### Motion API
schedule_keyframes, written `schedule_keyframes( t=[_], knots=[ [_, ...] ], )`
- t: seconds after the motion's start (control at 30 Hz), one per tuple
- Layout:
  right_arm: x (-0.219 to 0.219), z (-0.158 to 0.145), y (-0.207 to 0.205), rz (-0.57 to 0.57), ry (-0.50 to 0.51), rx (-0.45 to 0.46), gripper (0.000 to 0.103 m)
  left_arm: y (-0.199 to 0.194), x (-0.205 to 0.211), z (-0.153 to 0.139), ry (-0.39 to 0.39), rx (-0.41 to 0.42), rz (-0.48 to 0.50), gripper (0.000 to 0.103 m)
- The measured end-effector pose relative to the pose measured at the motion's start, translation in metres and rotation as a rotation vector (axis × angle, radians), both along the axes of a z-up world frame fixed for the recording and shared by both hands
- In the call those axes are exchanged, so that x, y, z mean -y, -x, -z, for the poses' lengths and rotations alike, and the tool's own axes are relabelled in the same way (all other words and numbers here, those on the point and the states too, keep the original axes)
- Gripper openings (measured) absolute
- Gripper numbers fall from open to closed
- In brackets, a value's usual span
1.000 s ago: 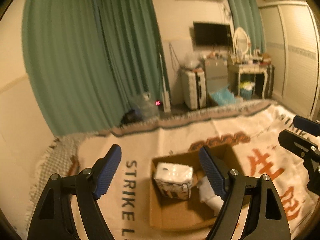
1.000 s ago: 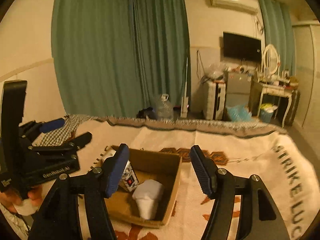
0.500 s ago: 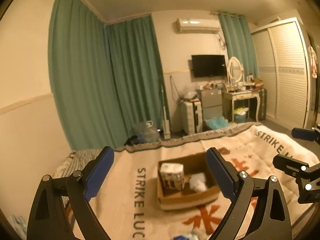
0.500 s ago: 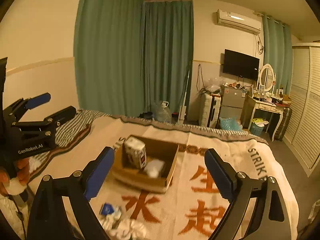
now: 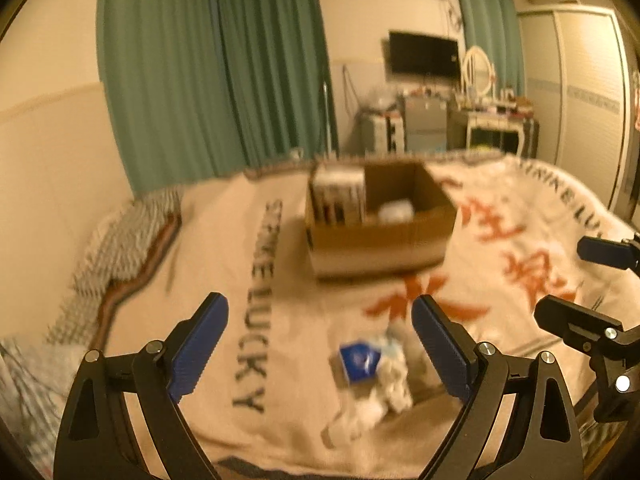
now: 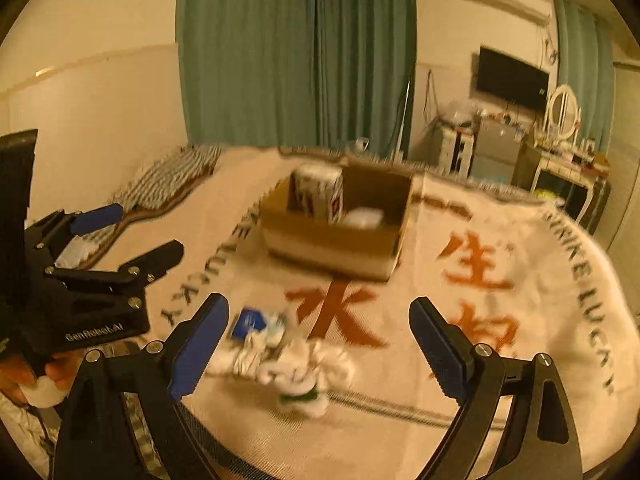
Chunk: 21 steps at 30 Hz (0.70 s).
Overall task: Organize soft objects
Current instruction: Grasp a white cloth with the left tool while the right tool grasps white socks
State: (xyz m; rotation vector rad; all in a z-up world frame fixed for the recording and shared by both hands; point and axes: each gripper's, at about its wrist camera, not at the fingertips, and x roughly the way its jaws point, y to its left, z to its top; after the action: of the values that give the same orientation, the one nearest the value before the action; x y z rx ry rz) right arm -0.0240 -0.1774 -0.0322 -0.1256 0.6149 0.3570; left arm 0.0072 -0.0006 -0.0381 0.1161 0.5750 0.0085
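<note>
Both shots are blurry. Blanket [image 5: 288, 280] covers the bed, box [image 5: 380, 236] holds a pack [image 5: 340, 196]. Sock pile [image 6: 296, 364] sits nearer; its green bit only shows from the right. Left gripper [image 5: 320, 344] and right gripper [image 6: 318, 344] both gape, empty.

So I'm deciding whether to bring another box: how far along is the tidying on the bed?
Done: a tissue pack and a white bundle sit in the cardboard box. In hand: nothing; the left gripper and right gripper are both open. Left: a pile of white soft items with a blue packet on the blanket.
</note>
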Motion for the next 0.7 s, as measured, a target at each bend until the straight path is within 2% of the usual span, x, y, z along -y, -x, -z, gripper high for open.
schedule_keyframes(
  t=[0.07, 0.13, 0.23, 0.3, 0.37, 0.57, 0.6, 0.67, 0.7],
  knots=[
    [-0.005, 0.02, -0.004, -0.008, 0.002, -0.044, 0.083, 0.003, -0.001, 0.02, -0.011, -0.026, 0.003, 0.094],
    [-0.008, 0.04, -0.006, -0.021, -0.001, -0.083, 0.08, 0.003, -0.005, 0.039, -0.02, -0.063, 0.0, 0.094],
    [-0.016, 0.064, -0.01, -0.036, 0.011, -0.146, 0.067, 0.004, -0.013, 0.059, 0.001, -0.111, -0.006, 0.094],
    [-0.021, 0.08, -0.012, -0.046, 0.021, -0.174, 0.065, 0.004, -0.018, 0.07, 0.025, -0.142, -0.008, 0.093],
    [-0.025, 0.091, -0.015, -0.049, 0.025, -0.203, 0.058, 0.006, -0.02, 0.081, 0.023, -0.161, -0.007, 0.093],
    [-0.036, 0.12, -0.023, -0.04, 0.062, -0.258, 0.05, 0.008, -0.017, 0.107, 0.018, -0.23, 0.041, 0.092],
    [-0.036, 0.122, -0.024, -0.031, 0.073, -0.261, 0.049, 0.008, -0.016, 0.112, 0.015, -0.244, 0.049, 0.086],
    [-0.035, 0.126, -0.026, -0.014, 0.101, -0.264, 0.03, 0.003, -0.015, 0.119, 0.01, -0.279, 0.048, 0.083],
    [-0.034, 0.127, -0.026, -0.01, 0.104, -0.266, 0.03, 0.001, -0.015, 0.123, 0.011, -0.296, 0.044, 0.083]
  ],
)
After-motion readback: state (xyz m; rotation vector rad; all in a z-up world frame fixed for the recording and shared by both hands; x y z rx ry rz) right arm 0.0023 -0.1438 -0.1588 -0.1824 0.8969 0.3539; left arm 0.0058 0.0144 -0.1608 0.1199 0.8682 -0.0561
